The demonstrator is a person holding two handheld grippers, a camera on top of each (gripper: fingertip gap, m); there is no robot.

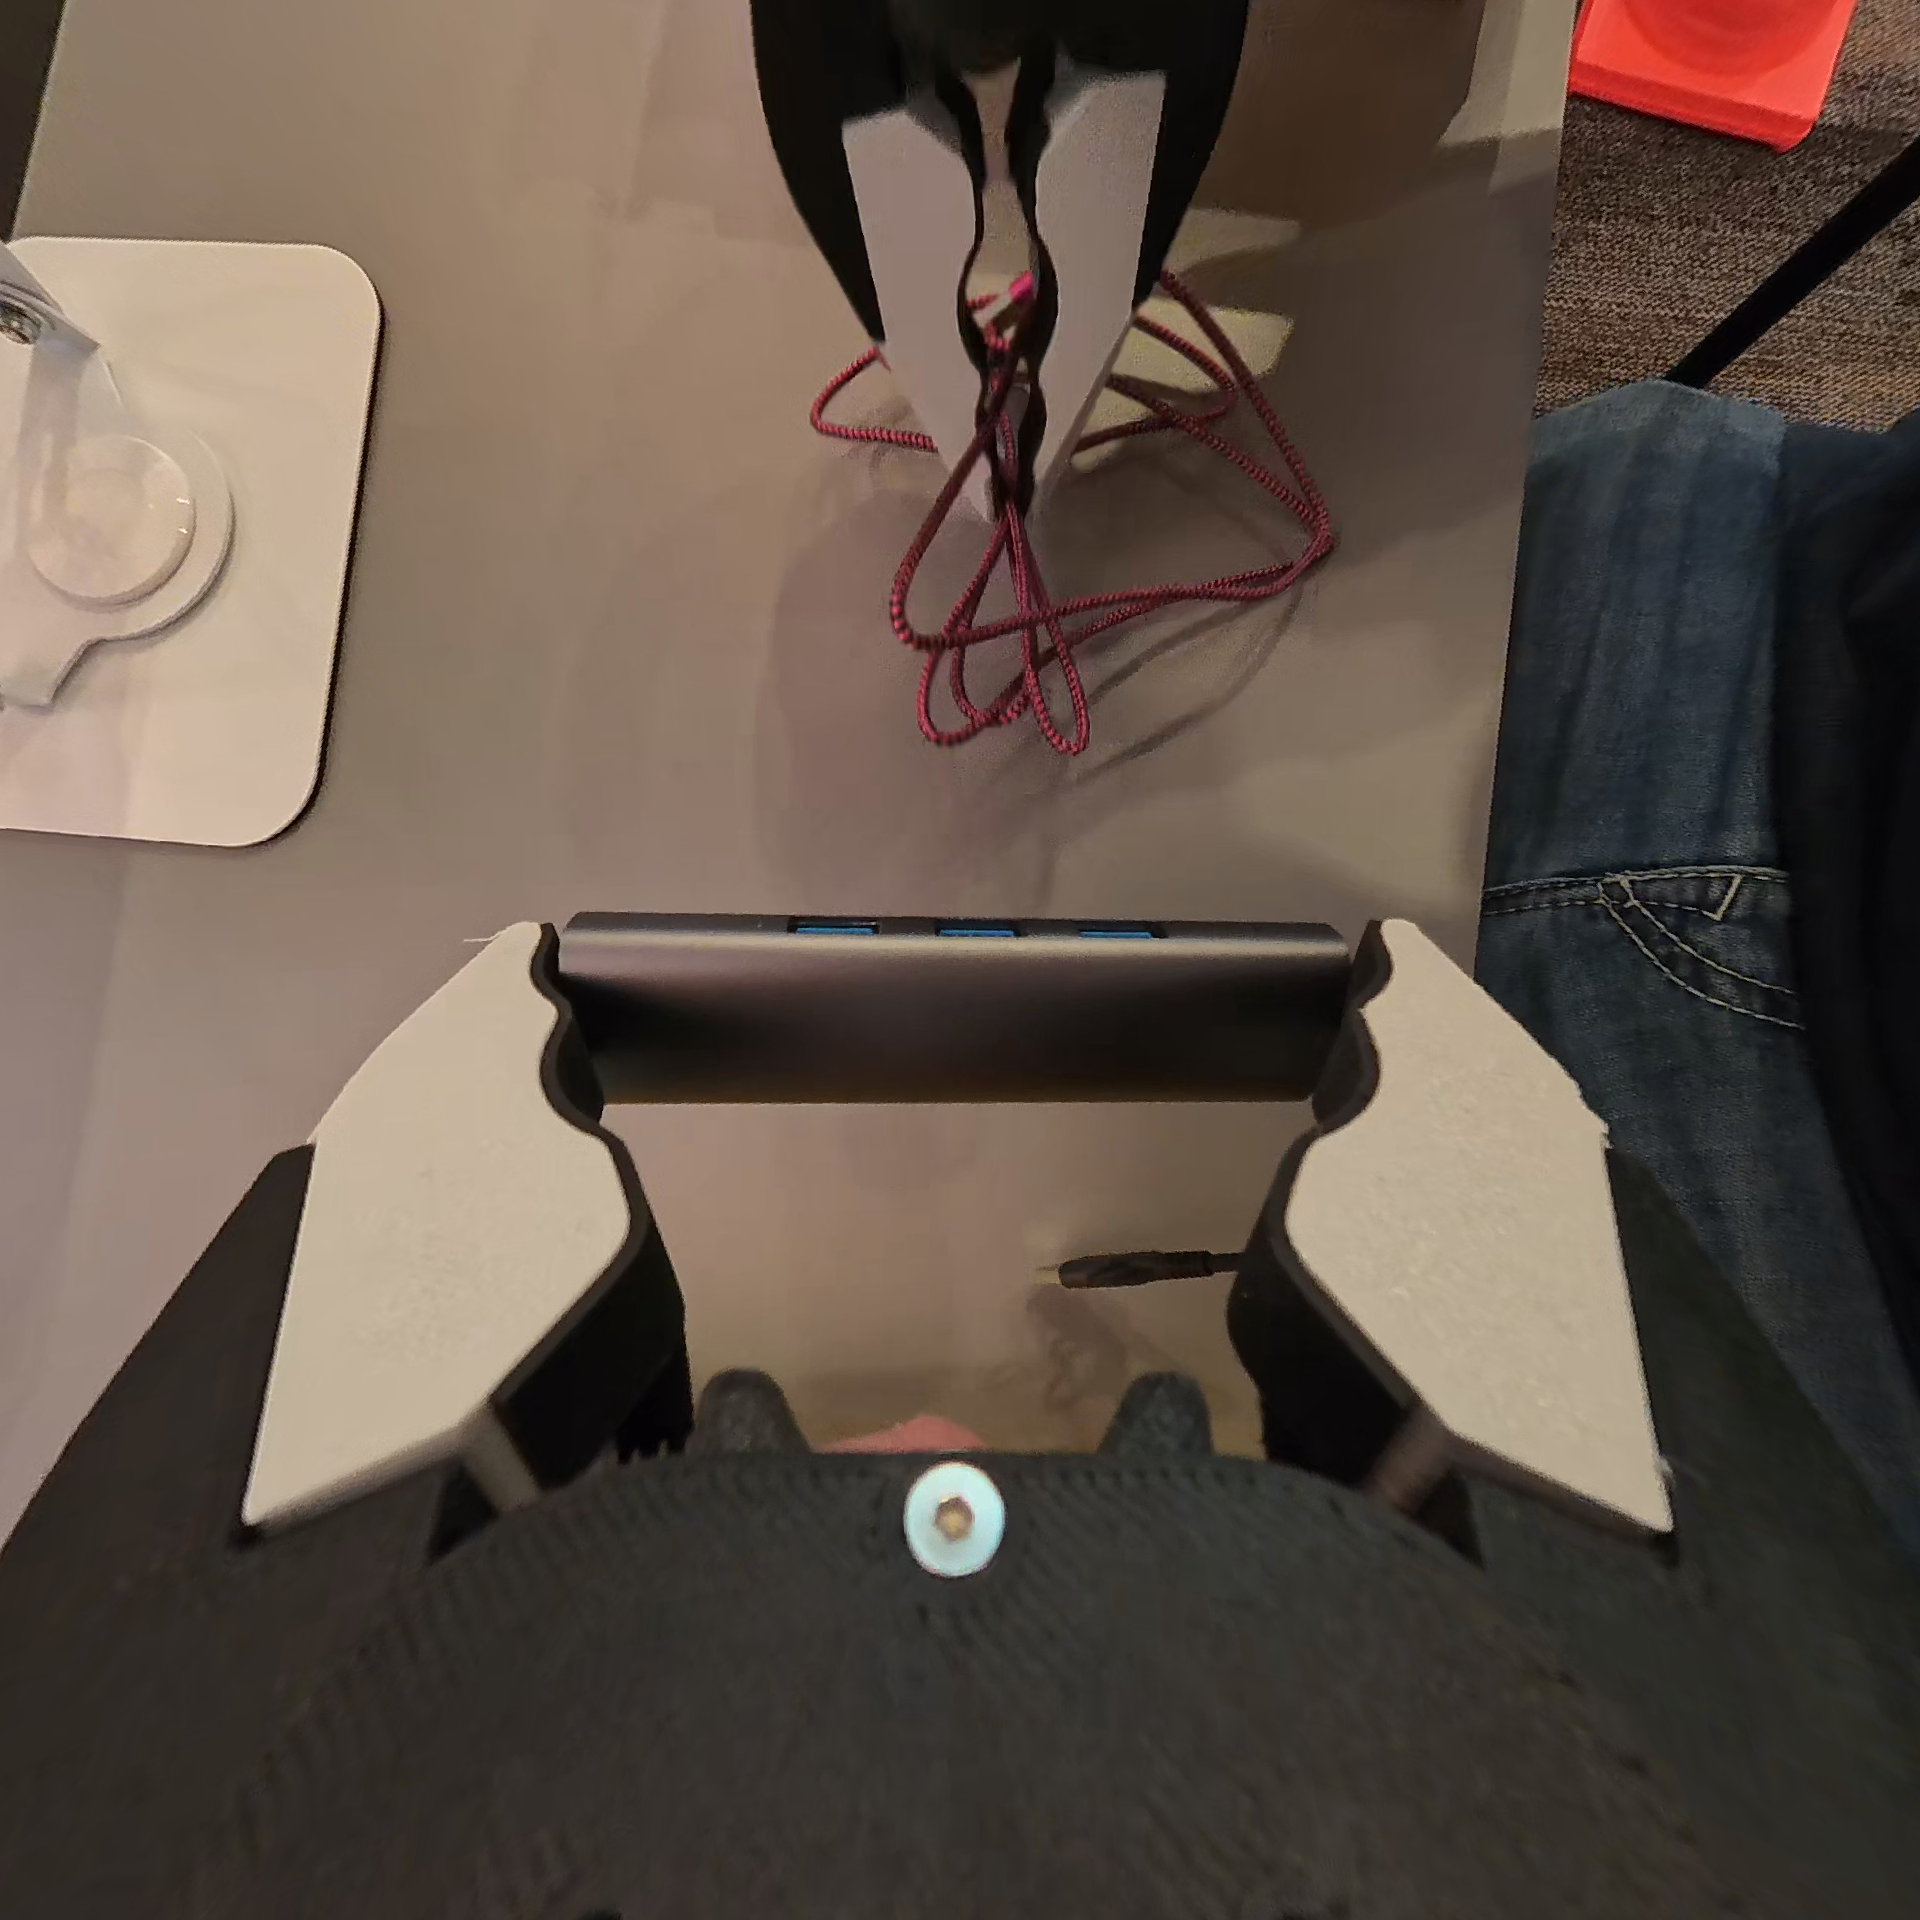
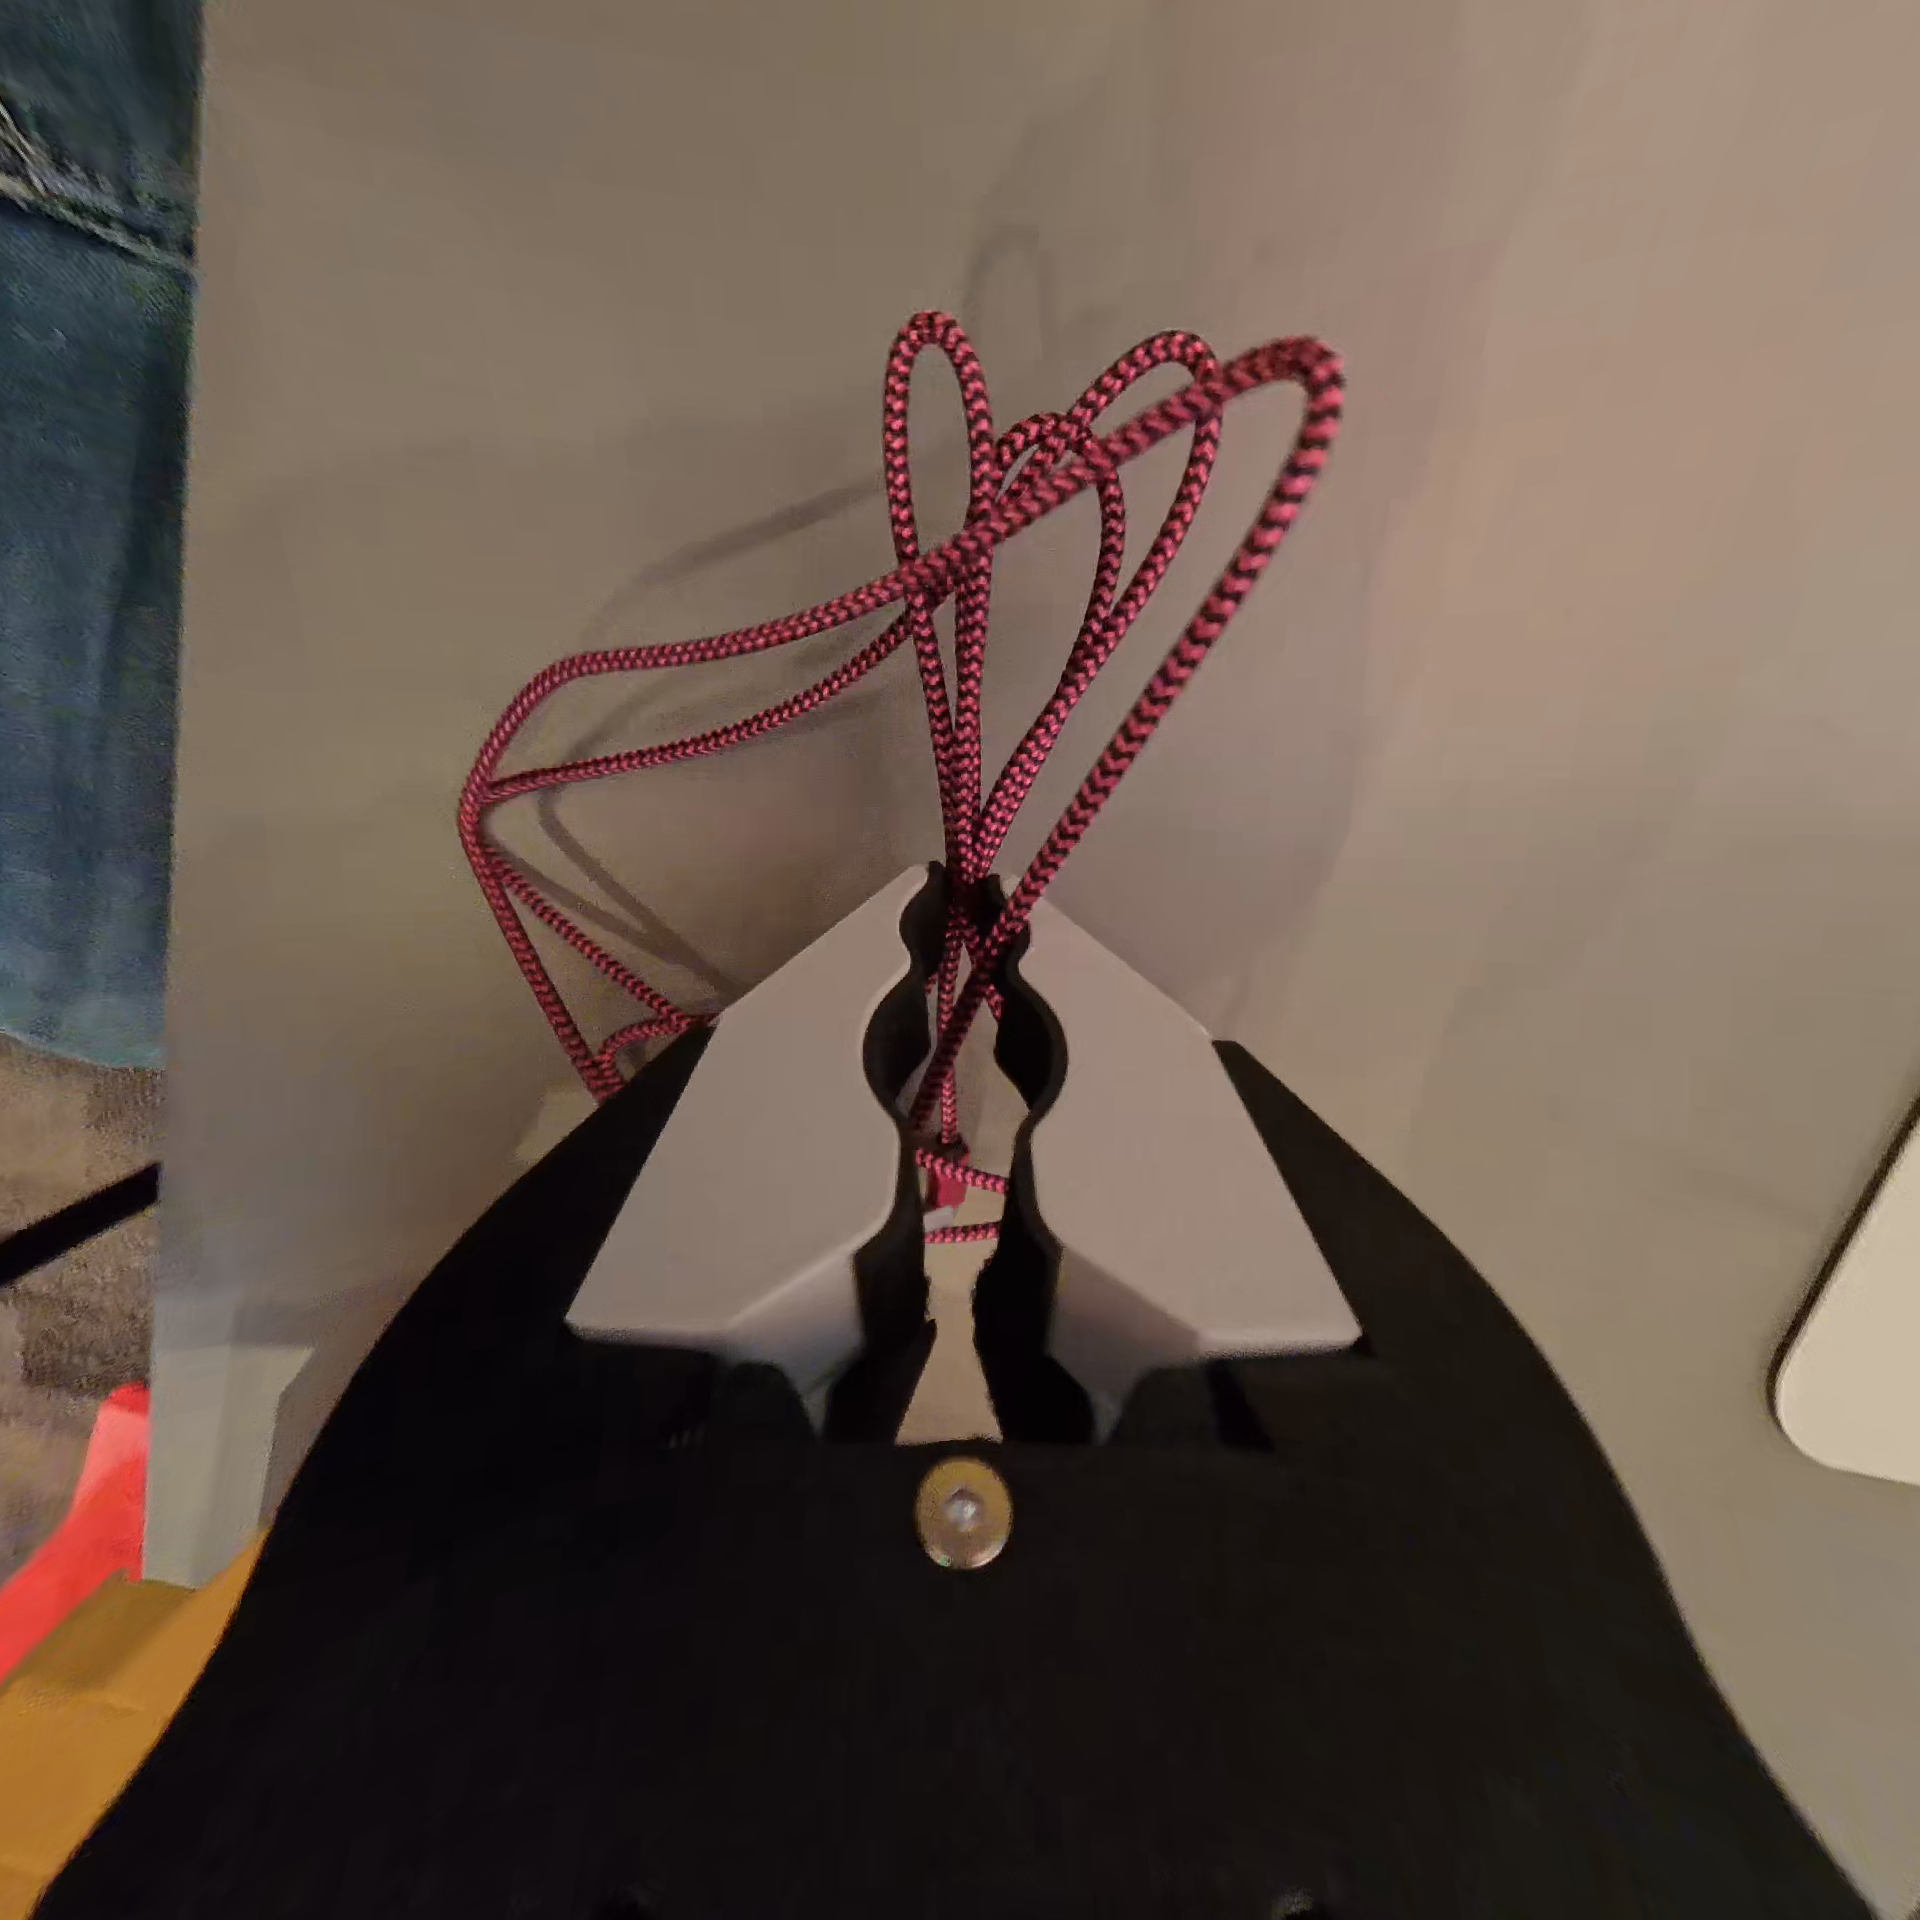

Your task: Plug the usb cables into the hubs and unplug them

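The table [image 1: 582,582] has a smooth, matte grey top with a straight edge on the side where a person's blue denim [image 1: 1662,935] shows.

The hub [image 1: 956,1013] is a slim, dark metal bar with rounded long edges and a satin finish; three blue ports sit in a row along its far face. It lies across the left gripper [image 1: 961,1023], spanning the full gap. The left gripper's jaws stand wide, each wavy black inner pad bearing on one short end of the hub, so the hub is clamped lengthwise. The fingers [image 1: 457,1195] are flat, pale grey plates on a black, ribbed printed body. A thin dark cable end with a small plug [image 1: 1132,1270] lies on the table under the hub, near the denim-side edge.

The USB cable [image 2: 977,644] is braided, in a pink-and-black herringbone weave, and gathered into several narrow loops. The right gripper [image 2: 961,894] has its jaws drawn nearly together, pinching the bunched strands between the scalloped pads; the loops rise free beyond the tips, and more cable trails off towards the denim-side edge. A pink connector shows between the pads, deeper in.

A white, rounded-corner square base [image 1: 197,540] carrying a clear, domed fitting stands by the opposite table edge.
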